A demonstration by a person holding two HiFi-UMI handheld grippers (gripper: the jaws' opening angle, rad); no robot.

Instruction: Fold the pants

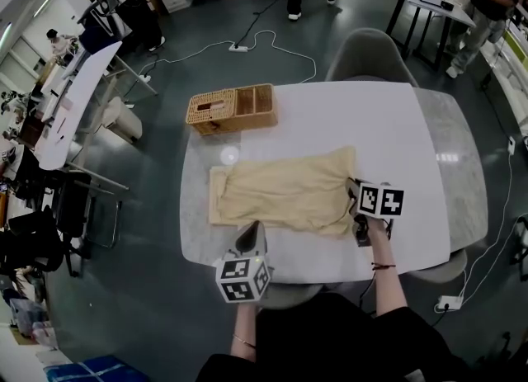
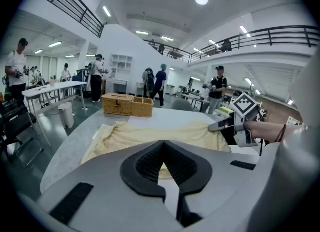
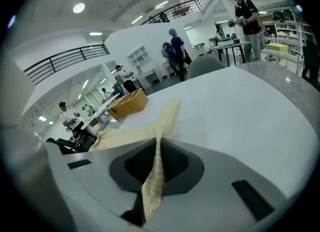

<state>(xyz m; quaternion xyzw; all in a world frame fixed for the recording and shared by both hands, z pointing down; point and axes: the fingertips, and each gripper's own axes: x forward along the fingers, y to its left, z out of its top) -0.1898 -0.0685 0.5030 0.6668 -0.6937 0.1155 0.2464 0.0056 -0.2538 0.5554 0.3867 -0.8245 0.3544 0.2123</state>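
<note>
The table [image 1: 396,124] has a pale top with rounded corners; along its right edge the surface looks grey and mottled, like stone. Two things lie directly on it. The pale yellow pants [image 1: 285,191] are spread lengthwise from close to the left edge to about the middle, nearer to the near edge than to the far one; their right end is raised off the surface. A woven basket [image 1: 231,108] stands at the far left corner, apart from the pants; it has two compartments, the left covered and the right open.
</note>
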